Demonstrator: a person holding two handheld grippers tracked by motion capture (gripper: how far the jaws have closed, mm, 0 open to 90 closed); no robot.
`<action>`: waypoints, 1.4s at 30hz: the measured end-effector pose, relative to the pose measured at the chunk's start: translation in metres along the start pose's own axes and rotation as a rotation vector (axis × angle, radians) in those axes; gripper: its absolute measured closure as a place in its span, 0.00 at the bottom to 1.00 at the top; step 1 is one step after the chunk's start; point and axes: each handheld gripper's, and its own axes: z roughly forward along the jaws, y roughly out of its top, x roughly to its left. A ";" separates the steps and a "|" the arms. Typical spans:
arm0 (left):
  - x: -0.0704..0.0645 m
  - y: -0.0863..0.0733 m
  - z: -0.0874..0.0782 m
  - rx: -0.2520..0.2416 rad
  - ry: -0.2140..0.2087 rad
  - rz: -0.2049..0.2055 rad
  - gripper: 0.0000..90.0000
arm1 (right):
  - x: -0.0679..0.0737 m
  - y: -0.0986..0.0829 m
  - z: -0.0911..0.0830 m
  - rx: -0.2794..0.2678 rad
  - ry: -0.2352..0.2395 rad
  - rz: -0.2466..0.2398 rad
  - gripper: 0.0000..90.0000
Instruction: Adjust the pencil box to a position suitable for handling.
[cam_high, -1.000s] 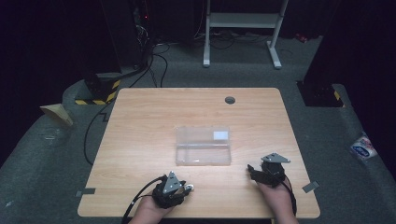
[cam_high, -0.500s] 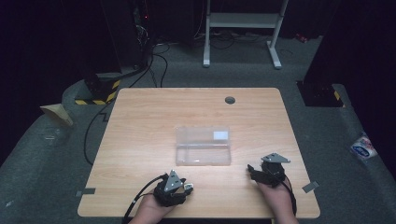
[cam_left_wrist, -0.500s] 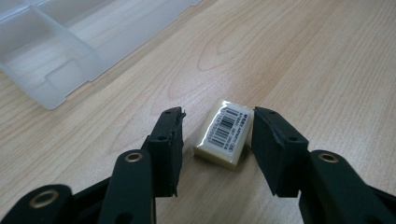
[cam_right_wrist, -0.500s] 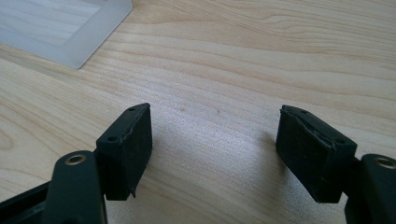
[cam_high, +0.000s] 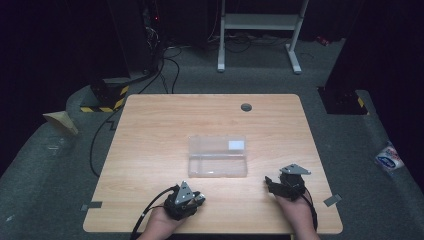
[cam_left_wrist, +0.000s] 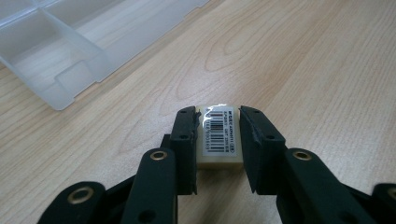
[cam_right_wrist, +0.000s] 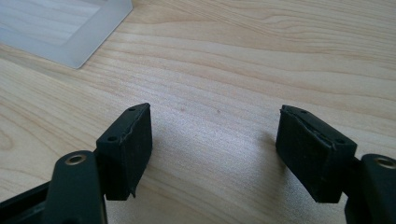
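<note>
A small cream block with a barcode label (cam_left_wrist: 218, 136) lies on the wooden table (cam_high: 150, 130) near its front edge. My left gripper (cam_left_wrist: 218, 116) is shut on this block, one jaw against each side. In the high view the left gripper (cam_high: 196, 197) sits at the front left, held by a hand. My right gripper (cam_right_wrist: 215, 135) rests open just above bare wood with nothing between its jaws. The high view places the right gripper (cam_high: 270, 182) at the front right. A clear plastic compartment box (cam_high: 217, 156) lies in the middle of the table, ahead of both grippers.
The box (cam_left_wrist: 46, 46) has open divided compartments, and a white label (cam_high: 236, 145) sits at its far right corner. A dark round grommet (cam_high: 246, 107) marks the table's far side. Cables, a striped floor block (cam_high: 102, 100) and a metal stand (cam_high: 260, 22) lie beyond the table.
The left gripper has shifted very slightly to the right near the front edge. The right gripper and the box have stayed where they were.
</note>
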 end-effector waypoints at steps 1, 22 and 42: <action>0.002 0.000 -0.001 -0.001 0.003 -0.006 0.75 | 0.000 0.000 0.000 0.000 0.000 0.000 0.30; 0.035 -0.002 -0.018 -0.077 0.054 -0.086 0.75 | 0.000 0.000 0.000 -0.002 -0.001 0.001 0.31; 0.038 0.016 -0.022 -0.143 0.083 -0.099 0.75 | 0.002 -0.001 -0.001 -0.003 -0.006 0.002 0.33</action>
